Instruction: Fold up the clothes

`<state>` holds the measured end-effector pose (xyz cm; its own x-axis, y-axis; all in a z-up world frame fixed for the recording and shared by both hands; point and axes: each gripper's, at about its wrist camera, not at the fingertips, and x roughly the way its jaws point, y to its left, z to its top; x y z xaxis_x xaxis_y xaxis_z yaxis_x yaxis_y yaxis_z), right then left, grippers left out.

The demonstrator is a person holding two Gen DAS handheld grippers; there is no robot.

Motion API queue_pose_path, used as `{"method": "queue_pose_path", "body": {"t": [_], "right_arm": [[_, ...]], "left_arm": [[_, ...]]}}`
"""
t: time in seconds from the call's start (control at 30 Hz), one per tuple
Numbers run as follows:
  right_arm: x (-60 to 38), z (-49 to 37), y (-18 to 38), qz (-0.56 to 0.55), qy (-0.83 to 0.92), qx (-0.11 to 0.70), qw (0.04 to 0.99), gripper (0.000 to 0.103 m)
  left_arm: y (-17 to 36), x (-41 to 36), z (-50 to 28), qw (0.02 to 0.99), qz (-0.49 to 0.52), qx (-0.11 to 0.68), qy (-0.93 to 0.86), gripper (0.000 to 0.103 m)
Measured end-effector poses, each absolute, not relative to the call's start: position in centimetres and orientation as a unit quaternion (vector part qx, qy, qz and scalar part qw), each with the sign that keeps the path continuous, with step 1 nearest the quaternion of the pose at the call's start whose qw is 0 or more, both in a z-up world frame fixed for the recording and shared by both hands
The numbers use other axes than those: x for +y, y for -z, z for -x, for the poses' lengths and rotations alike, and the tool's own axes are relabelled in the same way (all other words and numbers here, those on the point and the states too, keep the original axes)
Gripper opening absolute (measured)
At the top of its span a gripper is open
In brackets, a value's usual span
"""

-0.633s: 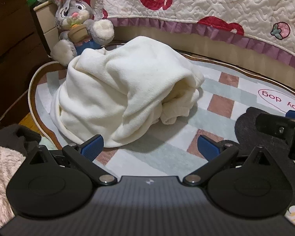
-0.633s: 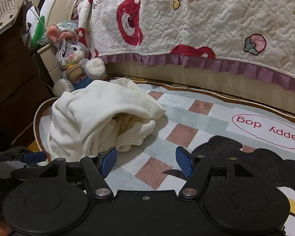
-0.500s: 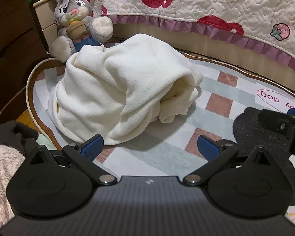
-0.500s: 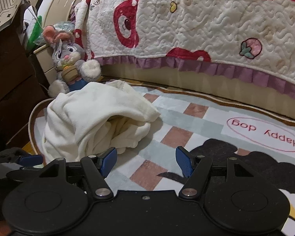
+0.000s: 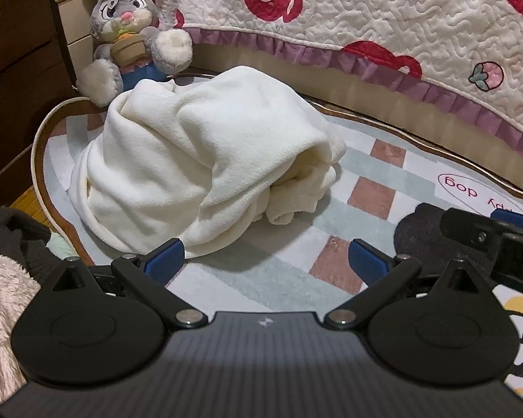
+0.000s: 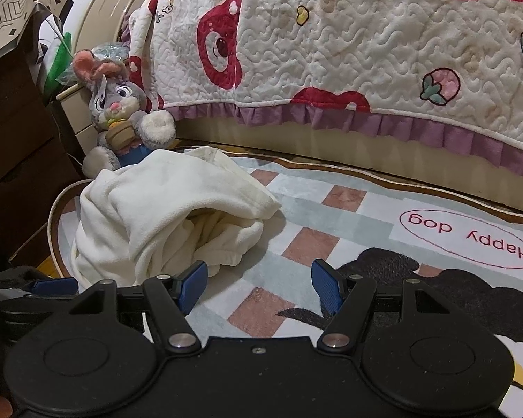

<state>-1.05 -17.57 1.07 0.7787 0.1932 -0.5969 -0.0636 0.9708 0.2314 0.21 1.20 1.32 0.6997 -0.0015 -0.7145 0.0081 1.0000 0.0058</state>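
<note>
A cream fleece garment lies crumpled in a heap on the patterned rug, also seen in the right wrist view as the same heap at left. My left gripper is open just in front of the heap's near hem, its left pad almost at the cloth, nothing between the fingers. My right gripper is open low over the rug, to the right of the heap, holding nothing. Part of the right gripper shows at the right edge of the left wrist view.
A plush rabbit sits behind the heap against a bed with a quilted strawberry cover. Dark wooden furniture stands at left. A pink fuzzy cloth and a dark cloth lie at lower left.
Both grippers have drifted slightly back and to the right, so the heap sits a little further left in each view. The garment itself has not moved.
</note>
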Motion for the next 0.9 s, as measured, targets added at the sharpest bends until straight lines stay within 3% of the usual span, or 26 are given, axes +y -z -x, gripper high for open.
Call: {"method": "queue_pose_path", "body": {"t": [0.9], "right_arm": [[-17.37,0.97,-0.64,-0.098,-0.062,0.324,0.939,0.071]], "left_arm": [[-0.74,1.58,-0.72,0.913,-0.015,0.408,-0.004,0.102]]}}
